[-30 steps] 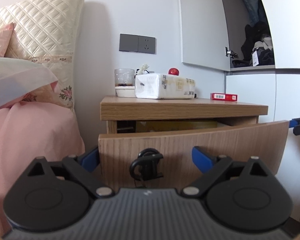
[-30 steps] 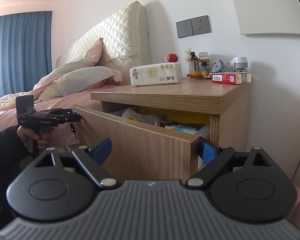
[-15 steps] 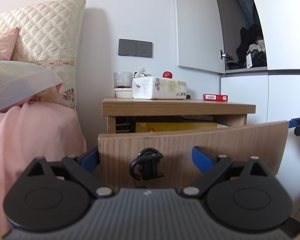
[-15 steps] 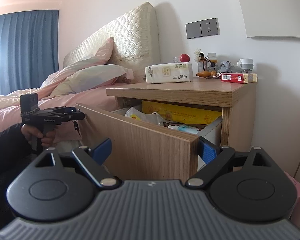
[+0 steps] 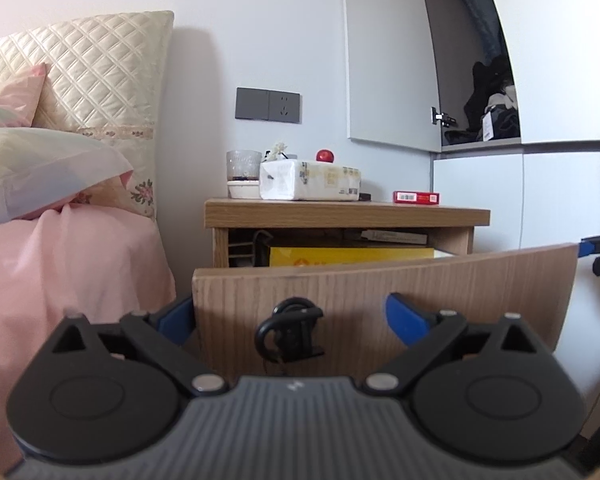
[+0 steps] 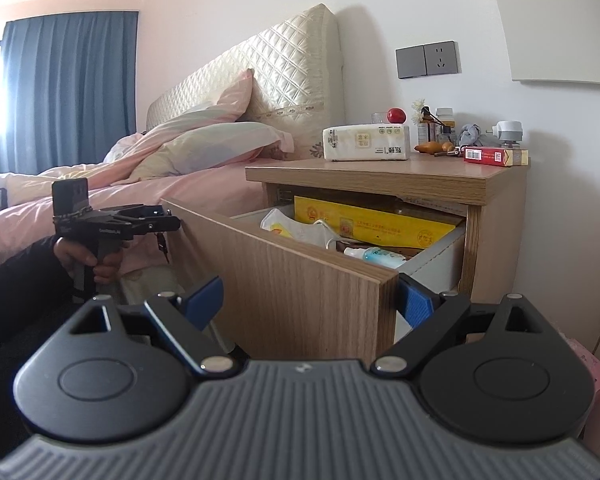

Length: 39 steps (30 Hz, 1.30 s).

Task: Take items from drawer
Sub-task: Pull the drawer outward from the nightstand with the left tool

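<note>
Now standing pulled out of the nightstand [image 6: 384, 178]: drawer [image 6: 300, 276], with yellow box [image 6: 374, 226], small bottle [image 6: 374, 256] and crumpled bag [image 6: 296, 228] lying inside, waiting to be taken. Spreading wide, gripping nothing: left gripper [image 5: 290, 312] facing the front panel, right gripper [image 6: 310, 298] straddling its corner. Sitting beyond: tissue pack [image 6: 366, 142], bed [image 6: 148, 184], blue curtain [image 6: 68, 88].

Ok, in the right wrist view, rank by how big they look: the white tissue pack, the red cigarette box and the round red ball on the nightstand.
1. White tissue pack, clearly largest.
2. Red cigarette box.
3. Round red ball, smallest; it sits behind the pack, so distance shrinks it a little.
</note>
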Each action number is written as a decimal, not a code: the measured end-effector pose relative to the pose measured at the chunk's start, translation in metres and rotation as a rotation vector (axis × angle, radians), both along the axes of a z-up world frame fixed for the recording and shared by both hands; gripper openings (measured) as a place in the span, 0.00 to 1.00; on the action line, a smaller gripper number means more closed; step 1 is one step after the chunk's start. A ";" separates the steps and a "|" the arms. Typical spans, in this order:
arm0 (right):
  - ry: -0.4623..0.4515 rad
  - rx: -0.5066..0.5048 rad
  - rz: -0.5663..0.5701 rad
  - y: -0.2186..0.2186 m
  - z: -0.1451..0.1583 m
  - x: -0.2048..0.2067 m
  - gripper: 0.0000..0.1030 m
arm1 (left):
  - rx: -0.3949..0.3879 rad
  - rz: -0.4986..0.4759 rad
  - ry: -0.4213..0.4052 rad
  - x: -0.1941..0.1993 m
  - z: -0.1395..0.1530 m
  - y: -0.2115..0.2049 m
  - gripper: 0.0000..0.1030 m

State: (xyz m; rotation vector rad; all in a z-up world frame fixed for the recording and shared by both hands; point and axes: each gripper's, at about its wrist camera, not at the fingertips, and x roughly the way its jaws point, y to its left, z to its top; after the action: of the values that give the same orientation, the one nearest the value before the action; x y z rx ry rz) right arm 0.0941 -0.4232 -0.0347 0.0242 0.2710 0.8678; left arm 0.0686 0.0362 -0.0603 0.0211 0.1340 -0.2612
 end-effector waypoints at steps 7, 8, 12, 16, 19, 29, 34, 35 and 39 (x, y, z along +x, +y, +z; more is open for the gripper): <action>-0.013 -0.012 0.024 -0.001 0.001 -0.014 0.91 | 0.004 0.000 -0.001 -0.013 -0.001 -0.001 0.99; -0.014 -0.010 0.028 -0.002 0.001 -0.016 0.91 | 0.006 0.001 -0.001 -0.015 -0.001 -0.001 0.99; -0.017 -0.007 0.043 -0.003 0.000 -0.023 0.91 | 0.010 0.007 -0.001 -0.023 -0.001 -0.003 1.00; -0.050 -0.038 0.062 -0.002 -0.001 -0.031 0.91 | 0.012 0.011 0.003 -0.029 -0.001 -0.003 1.00; -0.050 -0.036 0.075 -0.004 -0.001 -0.035 0.91 | 0.007 0.012 0.010 -0.035 0.000 -0.003 1.00; -0.087 -0.052 0.083 -0.003 -0.003 -0.041 0.91 | -0.001 0.015 0.017 -0.041 0.002 -0.002 1.00; -0.091 -0.056 0.075 -0.002 -0.004 -0.041 0.90 | 0.003 0.026 0.014 -0.043 0.003 -0.004 1.00; -0.091 -0.056 0.070 -0.002 -0.004 -0.042 0.90 | 0.003 0.029 0.011 -0.045 0.003 -0.004 1.00; -0.100 -0.083 0.019 0.004 -0.002 -0.046 0.88 | -0.004 0.040 0.005 -0.052 0.007 -0.004 1.00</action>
State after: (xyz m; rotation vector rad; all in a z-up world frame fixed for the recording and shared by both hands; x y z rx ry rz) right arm 0.0482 -0.4191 -0.0370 -0.0988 0.2130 0.8735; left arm 0.0170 0.0317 -0.0537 0.0142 0.1393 -0.2218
